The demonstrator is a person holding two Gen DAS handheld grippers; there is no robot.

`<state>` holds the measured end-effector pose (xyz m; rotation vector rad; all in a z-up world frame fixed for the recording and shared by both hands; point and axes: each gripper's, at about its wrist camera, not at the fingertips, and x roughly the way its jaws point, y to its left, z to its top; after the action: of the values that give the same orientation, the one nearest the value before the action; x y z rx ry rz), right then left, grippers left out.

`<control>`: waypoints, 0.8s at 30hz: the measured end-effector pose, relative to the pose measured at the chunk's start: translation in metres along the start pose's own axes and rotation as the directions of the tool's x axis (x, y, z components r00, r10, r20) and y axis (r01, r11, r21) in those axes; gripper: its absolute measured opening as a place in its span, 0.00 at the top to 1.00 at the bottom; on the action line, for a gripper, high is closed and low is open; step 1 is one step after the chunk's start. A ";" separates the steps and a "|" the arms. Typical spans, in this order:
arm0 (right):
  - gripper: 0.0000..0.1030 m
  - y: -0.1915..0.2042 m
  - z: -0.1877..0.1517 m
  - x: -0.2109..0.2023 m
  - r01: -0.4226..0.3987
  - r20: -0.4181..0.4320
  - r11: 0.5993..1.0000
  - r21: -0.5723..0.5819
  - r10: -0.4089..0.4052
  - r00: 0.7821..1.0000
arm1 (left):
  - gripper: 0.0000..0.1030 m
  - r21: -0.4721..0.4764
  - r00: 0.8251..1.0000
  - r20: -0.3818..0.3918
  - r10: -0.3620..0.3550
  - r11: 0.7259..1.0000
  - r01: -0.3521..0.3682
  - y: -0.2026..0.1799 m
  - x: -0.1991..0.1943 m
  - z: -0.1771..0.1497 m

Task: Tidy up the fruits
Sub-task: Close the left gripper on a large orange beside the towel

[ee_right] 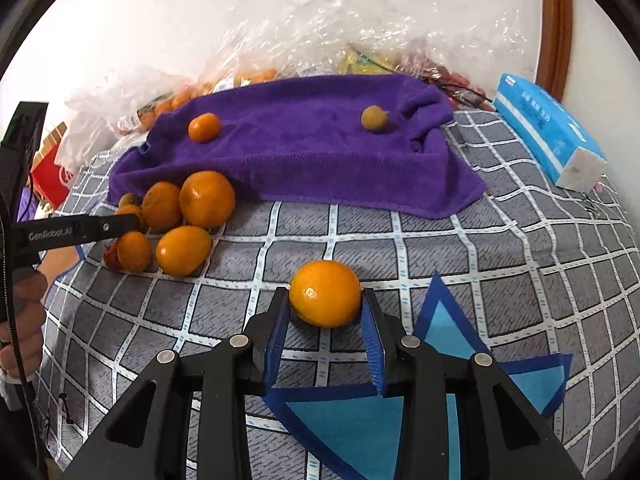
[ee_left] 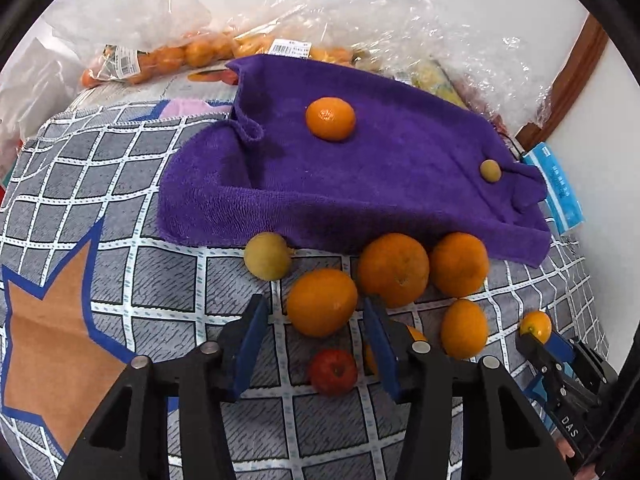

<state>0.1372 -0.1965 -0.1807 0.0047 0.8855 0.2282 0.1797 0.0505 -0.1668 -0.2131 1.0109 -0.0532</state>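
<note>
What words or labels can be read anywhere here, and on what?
"GenRobot.AI": on the left gripper's black finger, seen from the right wrist.
"DAS": on the right gripper's body, seen from the left wrist.
Price stickers on the fruit bags: too small to read.
Blue tissue pack: print too blurred.

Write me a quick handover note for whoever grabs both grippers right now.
Right gripper: shut on a small orange, low over the checked bedsheet.
Left gripper: open, empty, over the fruit pile at the towel's near edge.
Done: one mandarin and one small yellow-green fruit lie on the purple towel.
Left: the held orange, several oranges in the pile, a yellow-green fruit and a small red fruit.
</note>
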 end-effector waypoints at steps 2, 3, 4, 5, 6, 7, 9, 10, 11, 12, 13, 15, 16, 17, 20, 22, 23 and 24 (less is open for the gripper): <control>0.66 0.001 0.000 -0.001 -0.004 0.003 1.000 -0.003 0.004 1.000 | 0.68 0.009 1.000 0.008 0.007 1.000 -0.007 -0.001 0.000 0.001; 0.66 0.001 0.001 -0.002 -0.007 0.007 1.000 -0.003 0.007 1.000 | 0.68 0.014 1.000 0.007 0.008 1.000 -0.008 -0.002 0.001 0.002; 0.66 0.002 0.002 -0.004 -0.006 0.012 1.000 -0.005 0.006 1.000 | 0.68 0.015 1.000 0.007 0.006 1.000 -0.006 -0.002 0.000 0.002; 0.66 0.003 0.002 -0.005 -0.004 0.016 1.000 -0.009 0.004 1.000 | 0.68 0.012 1.000 0.008 0.001 1.000 -0.001 -0.001 -0.001 0.002; 0.66 0.003 0.003 -0.006 -0.002 0.021 1.000 -0.011 0.002 1.000 | 0.68 0.009 1.000 0.011 -0.005 1.000 0.004 -0.001 -0.002 0.002; 0.66 0.004 0.004 -0.008 0.001 0.027 1.000 -0.013 -0.001 1.000 | 0.68 0.008 1.000 0.013 -0.010 1.000 0.010 0.000 -0.004 0.003; 0.66 0.004 0.006 -0.011 0.006 0.037 1.000 -0.015 -0.006 0.999 | 0.68 0.003 1.000 0.024 -0.016 1.000 0.016 0.001 -0.011 0.002; 0.66 0.004 0.007 -0.013 0.009 0.044 1.000 -0.014 -0.009 0.999 | 0.68 0.001 0.999 0.033 -0.017 1.000 0.017 0.001 -0.016 0.002; 0.66 0.004 0.010 -0.015 0.012 0.049 1.000 -0.014 -0.011 0.999 | 0.68 0.001 0.999 0.039 -0.017 1.000 0.017 0.002 -0.020 0.002; 0.66 0.004 0.012 -0.017 0.016 0.055 1.000 -0.014 -0.015 0.998 | 0.68 0.001 0.999 0.048 -0.016 1.000 0.016 0.002 -0.024 0.002; 0.66 0.004 0.015 -0.019 0.021 0.063 1.000 -0.013 -0.020 0.998 | 0.68 0.002 0.998 0.058 -0.014 1.000 0.014 0.002 -0.028 0.001; 0.66 0.002 0.022 -0.023 0.030 0.079 1.000 -0.002 -0.030 0.996 | 0.68 0.014 0.997 0.081 0.001 1.000 -0.002 0.001 -0.039 0.001; 0.66 0.001 0.026 -0.027 0.033 0.088 0.999 0.003 -0.033 0.996 | 0.68 0.017 0.996 0.089 0.004 1.000 -0.006 0.001 -0.043 0.002; 0.66 0.000 0.030 -0.030 0.037 0.099 0.999 0.001 -0.036 0.994 | 0.68 0.022 0.995 0.101 0.005 1.000 -0.007 0.000 -0.048 0.004; 0.66 -0.001 0.045 -0.043 0.052 0.152 0.999 -0.007 -0.051 0.987 | 0.68 0.027 0.991 0.133 0.006 1.000 -0.009 -0.002 -0.061 0.009; 0.66 -0.001 0.054 -0.048 0.050 0.172 0.999 -0.012 -0.047 0.984 | 0.68 0.039 0.988 0.155 0.015 0.999 -0.021 -0.005 -0.067 0.012; 0.66 0.000 0.059 -0.051 0.049 0.181 0.999 -0.016 -0.046 0.982 | 0.68 0.045 0.985 0.169 0.022 0.999 -0.030 -0.007 -0.070 0.014; 0.66 0.002 0.063 -0.052 0.050 0.189 0.998 -0.022 -0.045 0.981 | 0.68 0.051 0.983 0.182 0.022 0.998 -0.032 -0.009 -0.072 0.016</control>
<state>0.1537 -0.1997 -0.1003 -0.0194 0.6930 0.1913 0.1559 0.0541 -0.0966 -0.1519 0.8299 -0.0358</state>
